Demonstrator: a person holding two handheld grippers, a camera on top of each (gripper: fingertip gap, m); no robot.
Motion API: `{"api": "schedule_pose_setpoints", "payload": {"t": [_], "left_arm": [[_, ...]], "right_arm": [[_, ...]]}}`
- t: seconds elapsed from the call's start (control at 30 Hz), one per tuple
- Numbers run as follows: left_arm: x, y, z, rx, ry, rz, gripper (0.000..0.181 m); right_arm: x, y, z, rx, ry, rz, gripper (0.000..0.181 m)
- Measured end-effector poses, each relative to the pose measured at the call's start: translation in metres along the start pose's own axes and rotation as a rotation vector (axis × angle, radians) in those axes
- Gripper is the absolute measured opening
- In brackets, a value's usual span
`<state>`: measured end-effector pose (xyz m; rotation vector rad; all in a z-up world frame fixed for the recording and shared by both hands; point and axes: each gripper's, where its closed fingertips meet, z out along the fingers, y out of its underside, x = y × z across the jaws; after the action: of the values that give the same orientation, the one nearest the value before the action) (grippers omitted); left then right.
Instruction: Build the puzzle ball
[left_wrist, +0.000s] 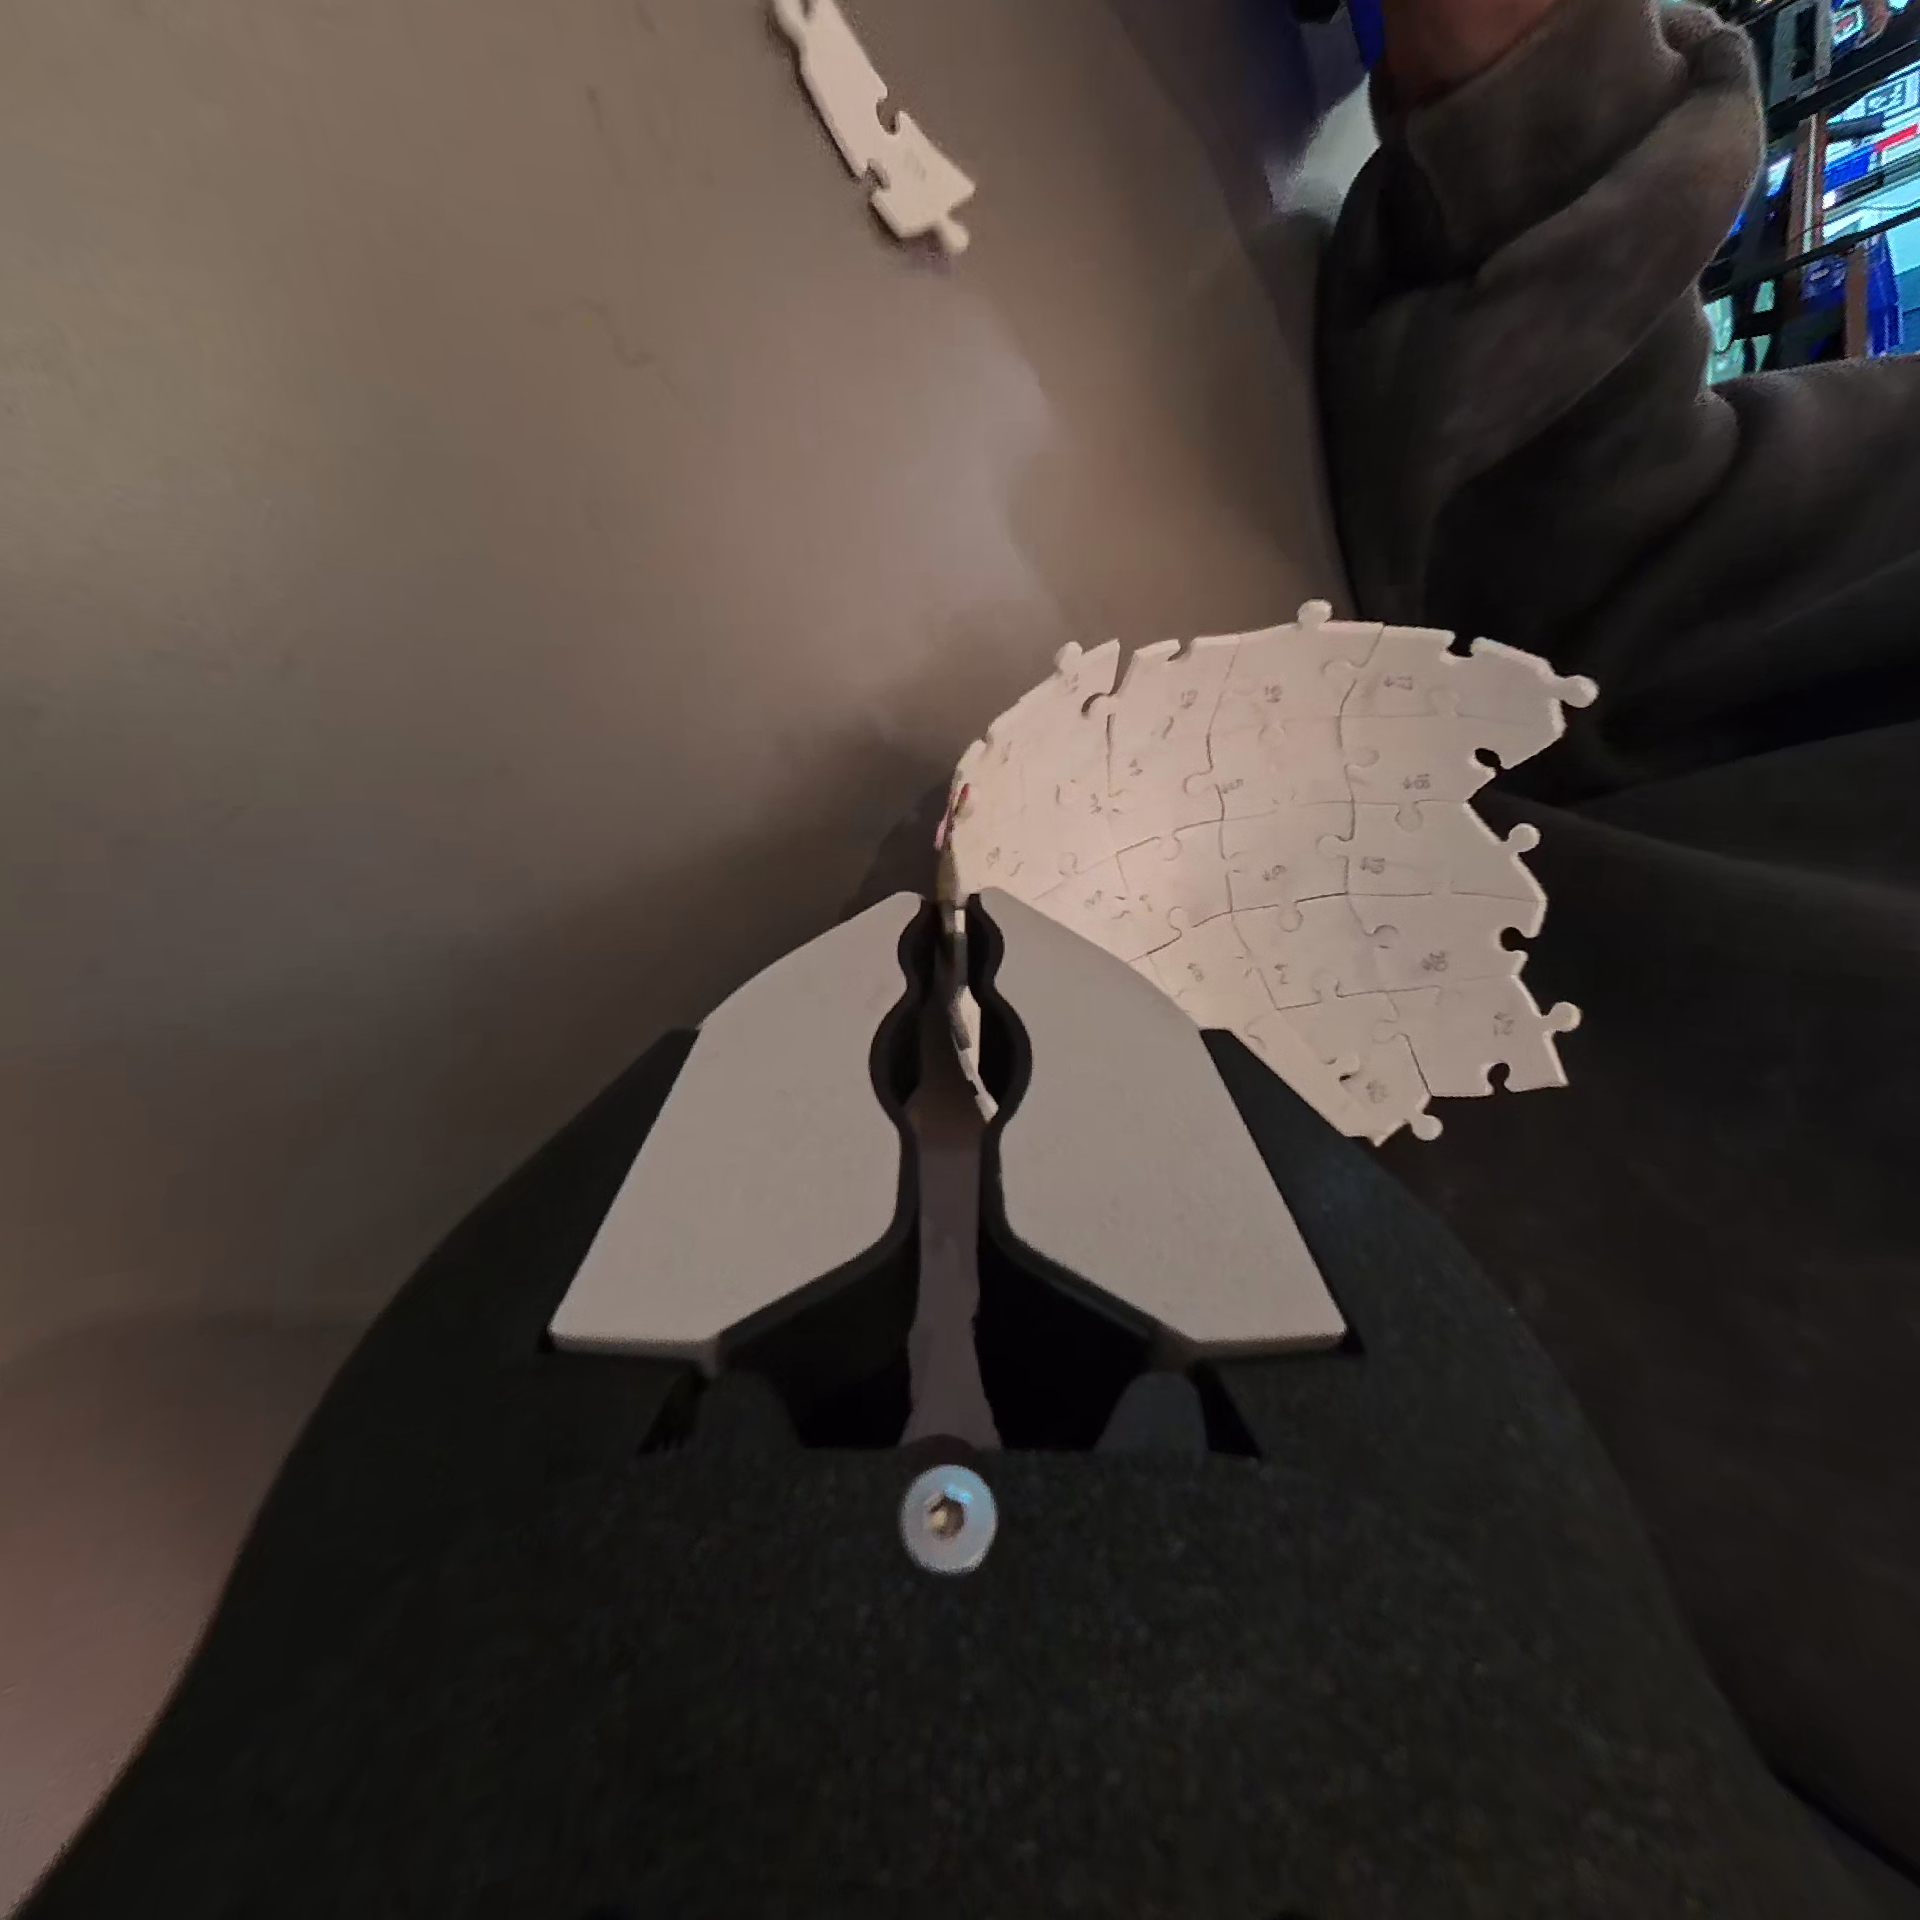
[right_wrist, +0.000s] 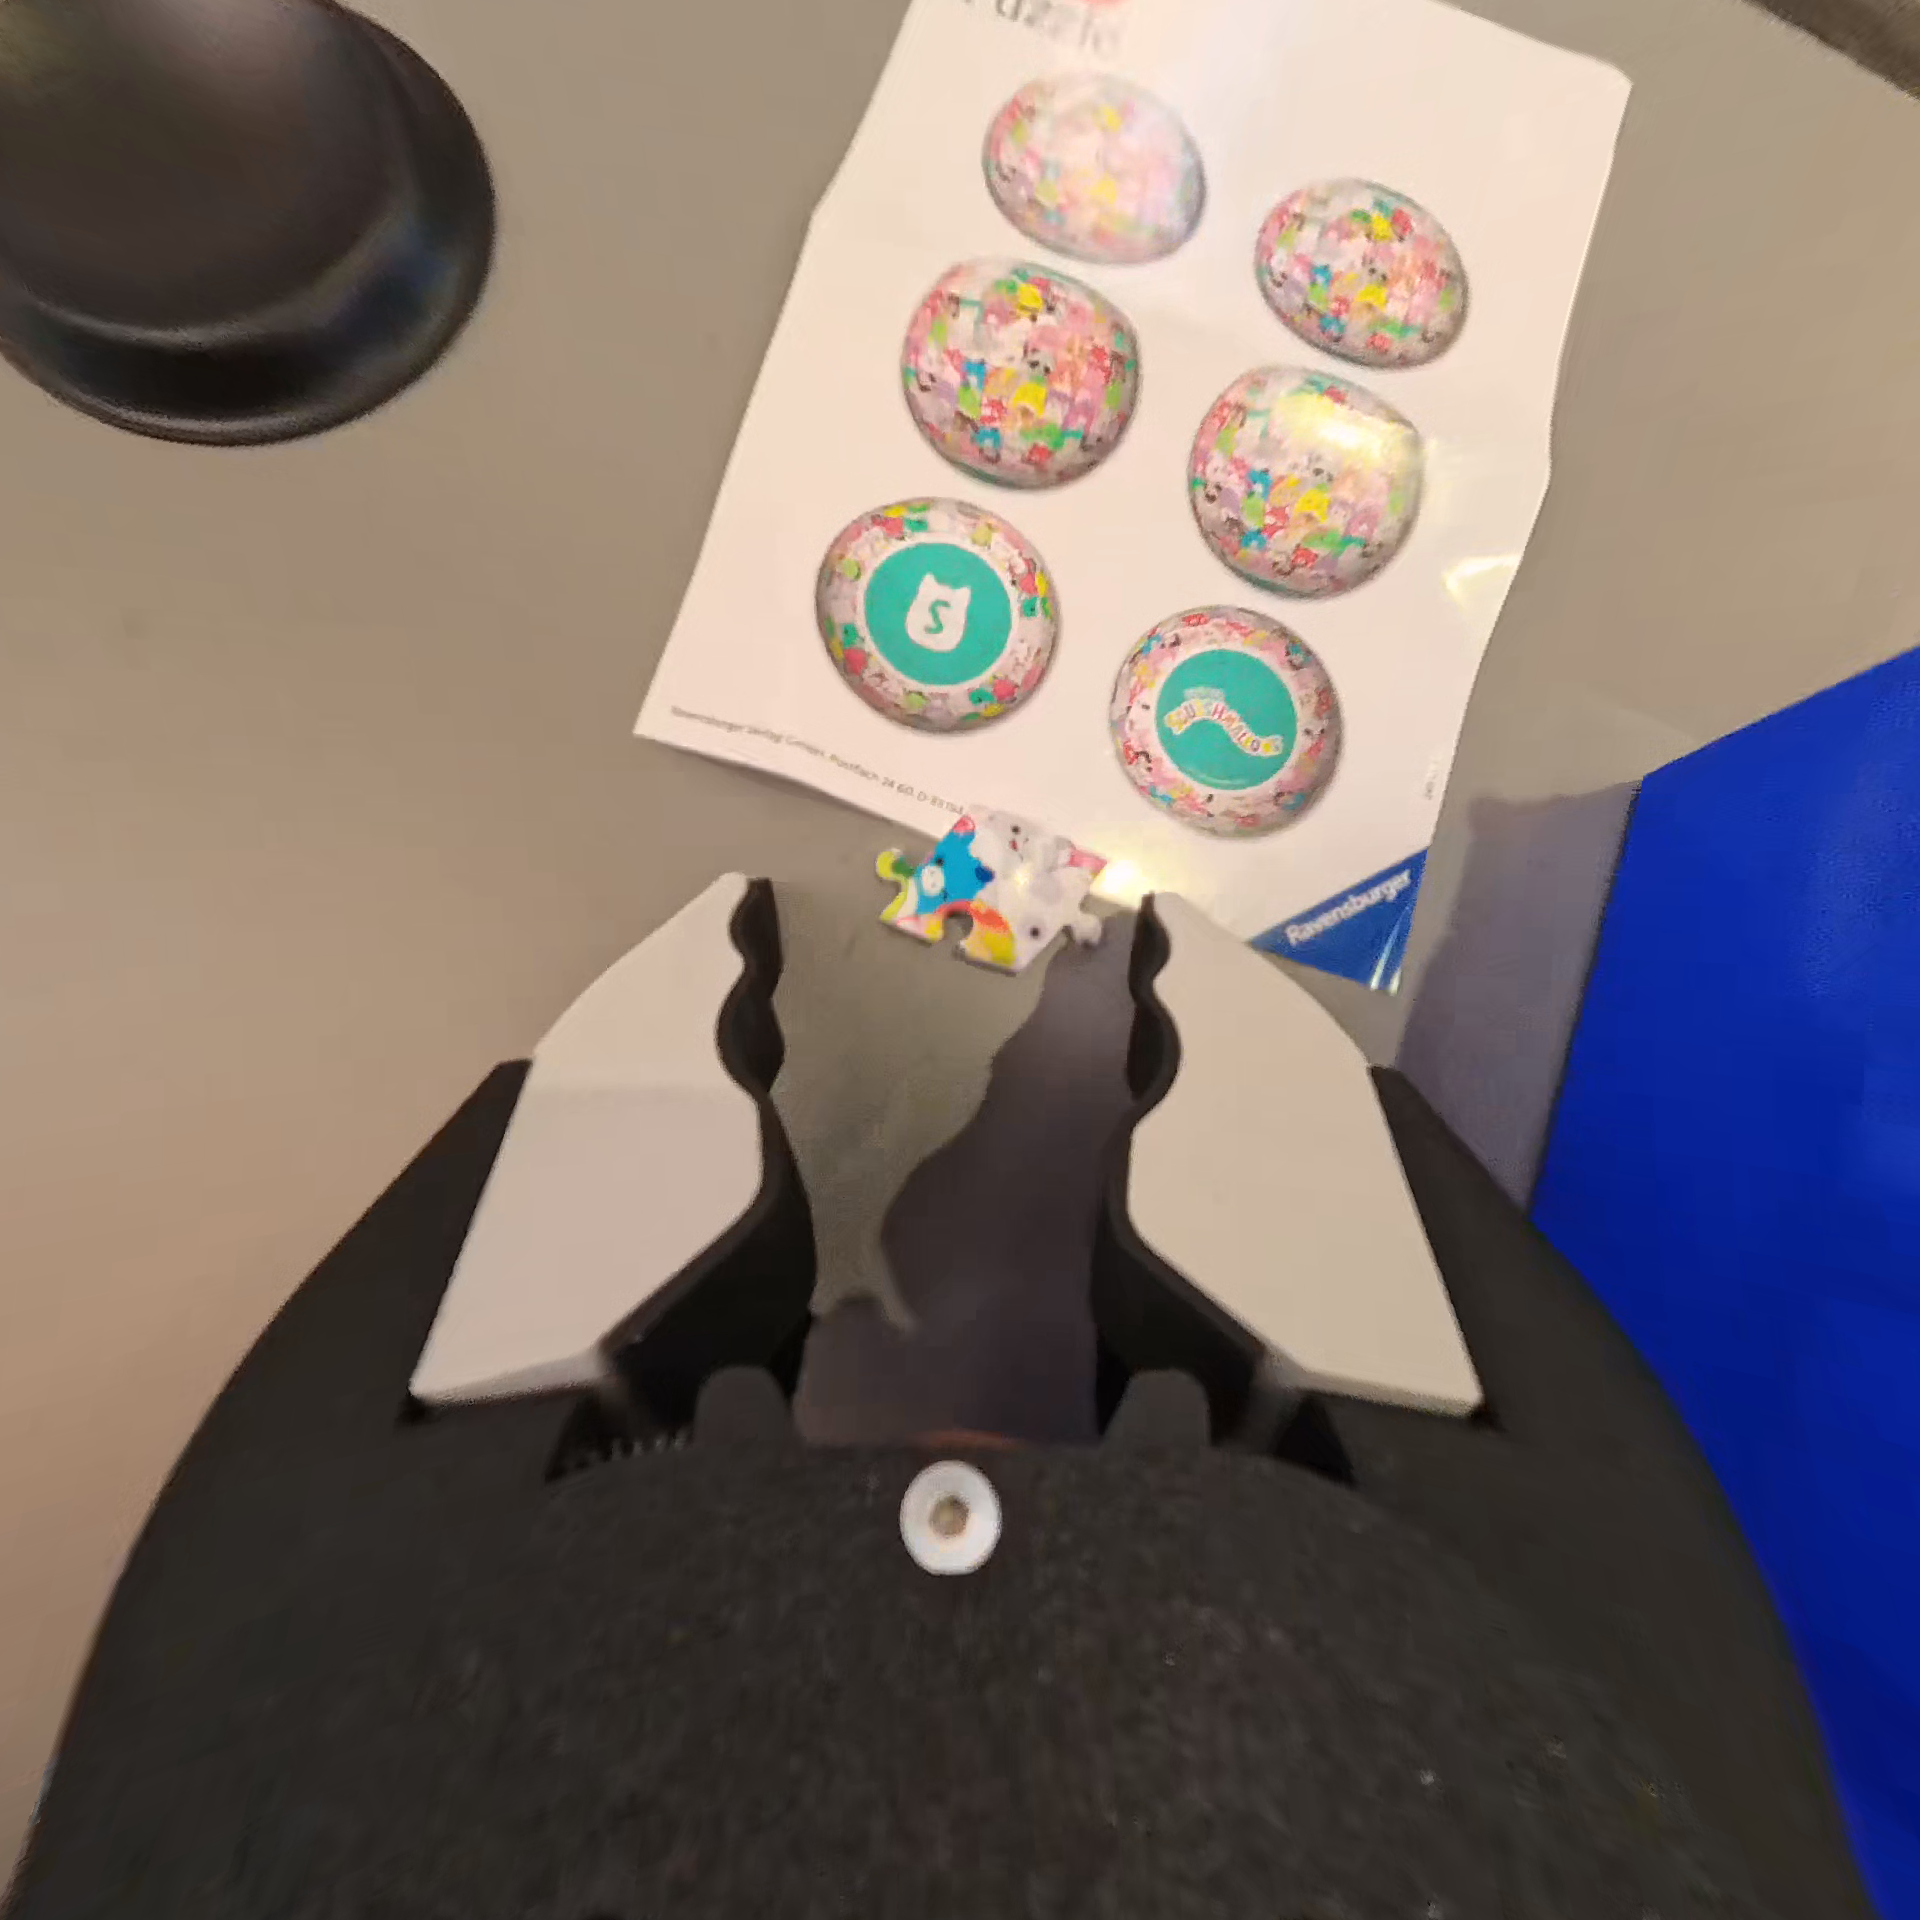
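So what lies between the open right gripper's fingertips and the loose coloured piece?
Only bare grey table, in the right wrist view: the right gripper is open, the piece just beyond its tips.

Grey table (right_wrist: 312, 727): leaflet (right_wrist: 1195, 416), loose piece (right_wrist: 987, 899), black dome (right_wrist: 218, 208).

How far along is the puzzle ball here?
Partly built. Done: a curved shell of joined pieces, white undersides showing, far short of a sphere. In hand: the left tool is shut on the shell's edge; the right tool is open just short of a loose colourful piece by the instruction sheet. Left: that piece, a joined strip on the table, and more.
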<state>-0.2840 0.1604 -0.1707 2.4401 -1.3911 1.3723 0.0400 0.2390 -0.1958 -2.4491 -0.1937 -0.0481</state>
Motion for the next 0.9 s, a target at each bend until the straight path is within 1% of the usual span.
{"api": "schedule_pose_setpoints", "payload": {"t": [0.07,0.1,0.13,0.2,0.27,0.3,0.33,0.37,0.43,0.5,0.57,0.63,0.7,0.77,0.8,0.83,0.9], "left_arm": [[0.0,0.001,0.001,-0.004,0.003,-0.002,0.004],[-0.001,0.001,0.001,-0.004,0.003,-0.004,0.004],[-0.001,0.001,0.001,-0.003,0.003,-0.007,0.004],[-0.002,0.001,0.0,-0.001,0.002,-0.006,0.004],[-0.003,0.001,-0.002,0.001,0.0,-0.008,0.004],[-0.004,0.001,-0.002,0.003,0.0,-0.011,0.004],[-0.005,0.001,-0.002,0.005,0.001,-0.013,0.004],[-0.005,0.002,-0.002,0.006,0.003,-0.015,0.004],[-0.006,0.002,-0.002,0.006,0.006,-0.017,0.004],[-0.006,0.003,-0.001,0.003,0.007,-0.019,0.003],[-0.005,0.003,-0.001,0.0,0.006,-0.016,0.003],[-0.004,0.004,0.0,-0.003,0.005,-0.008,0.003],[-0.004,0.004,-0.001,-0.005,0.004,-0.004,0.003],[-0.004,0.003,-0.001,-0.003,0.007,-0.004,0.003],[-0.004,0.003,0.0,-0.002,0.012,-0.006,0.003],[-0.004,0.003,0.0,-0.002,0.017,-0.007,0.003],[-0.003,0.003,0.002,-0.004,0.024,-0.011,0.003]], "right_arm": [[0.002,-0.005,0.003,0.026,0.014,0.017,0.057],[-0.001,-0.005,0.004,0.018,-0.008,0.018,0.042],[0.0,-0.005,0.003,0.01,-0.001,0.011,0.039],[0.0,-0.002,0.001,0.016,0.001,-0.005,0.038],[-0.004,0.002,-0.005,0.021,-0.028,0.002,0.037],[-0.009,0.001,-0.01,0.045,-0.059,0.008,0.027],[-0.019,-0.006,-0.019,0.097,-0.118,0.0,0.01],[-0.031,-0.014,-0.031,0.143,-0.175,-0.011,0.0],[-0.053,-0.031,-0.051,0.217,-0.241,-0.035,0.0],[-0.063,-0.034,-0.057,0.19,-0.228,-0.097,0.0],[-0.056,-0.036,-0.063,0.184,-0.151,-0.145,0.0],[-0.041,-0.038,-0.073,0.204,-0.084,-0.136,0.003],[-0.024,-0.026,-0.077,0.148,-0.051,-0.094,0.02],[-0.021,0.001,-0.068,0.002,-0.074,-0.102,0.029],[-0.021,0.013,-0.059,-0.051,-0.077,-0.111,0.038],[-0.022,0.02,-0.048,-0.081,-0.079,-0.117,0.047],[-0.022,0.023,-0.031,-0.095,-0.065,-0.091,0.054]]}}
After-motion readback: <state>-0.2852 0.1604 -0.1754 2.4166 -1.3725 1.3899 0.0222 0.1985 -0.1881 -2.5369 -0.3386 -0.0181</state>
